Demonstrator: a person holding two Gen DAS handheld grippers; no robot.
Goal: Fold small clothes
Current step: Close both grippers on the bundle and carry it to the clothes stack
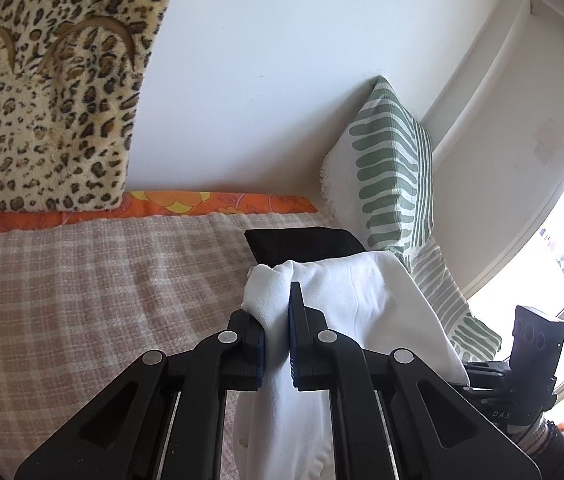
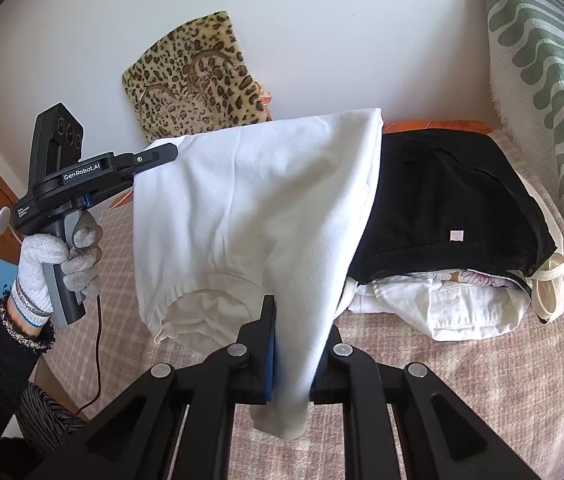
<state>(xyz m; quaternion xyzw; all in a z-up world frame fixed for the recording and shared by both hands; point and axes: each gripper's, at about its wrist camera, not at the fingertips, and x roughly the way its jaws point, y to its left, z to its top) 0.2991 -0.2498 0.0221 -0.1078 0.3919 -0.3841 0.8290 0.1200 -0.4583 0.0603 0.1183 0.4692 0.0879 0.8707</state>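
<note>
White garment (image 2: pixel 249 208) hangs clamped between both hand-held grippers.

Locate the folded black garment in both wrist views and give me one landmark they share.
Left wrist: the black garment lies right of centre on the checked bedspread, just beyond the white garment held in the left gripper.
Right wrist: the black garment sits at centre-right, topping a pile of clothes, partly hidden behind the white garment.
Shared landmark: the leopard-print cushion against the wall.
</note>
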